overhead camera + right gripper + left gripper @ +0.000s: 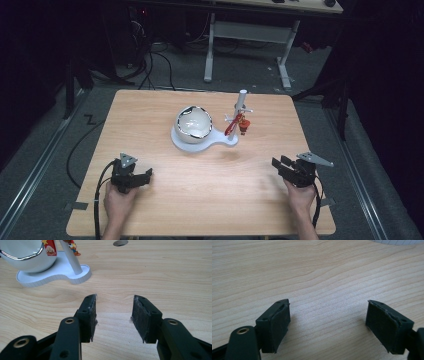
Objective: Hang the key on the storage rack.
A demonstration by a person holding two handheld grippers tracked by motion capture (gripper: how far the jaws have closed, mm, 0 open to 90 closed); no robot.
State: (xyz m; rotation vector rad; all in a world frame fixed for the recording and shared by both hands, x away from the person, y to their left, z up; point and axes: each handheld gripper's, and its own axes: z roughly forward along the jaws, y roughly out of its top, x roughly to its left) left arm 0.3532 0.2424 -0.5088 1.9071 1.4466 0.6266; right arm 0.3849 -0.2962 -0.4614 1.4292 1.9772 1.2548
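Note:
A white bowl [194,122] with a silver rim sits on a white base [186,144] near the middle of the wooden table [200,200]. A white post [241,106] rises from the base's right end, and a small red figure [243,125] hangs from it. My left gripper [145,176] rests at the front left, open, with bare wood between its jaws [328,322]. My right gripper [280,165] is at the front right, open with nothing in it [113,312], and points toward the base [57,273] and the bowl [27,252].
A small round hole [120,243] is in the tabletop beyond the post. Behind the table stands a white desk frame [247,35], with cables [155,65] on the floor. Tape marks [79,205] lie at the front corners.

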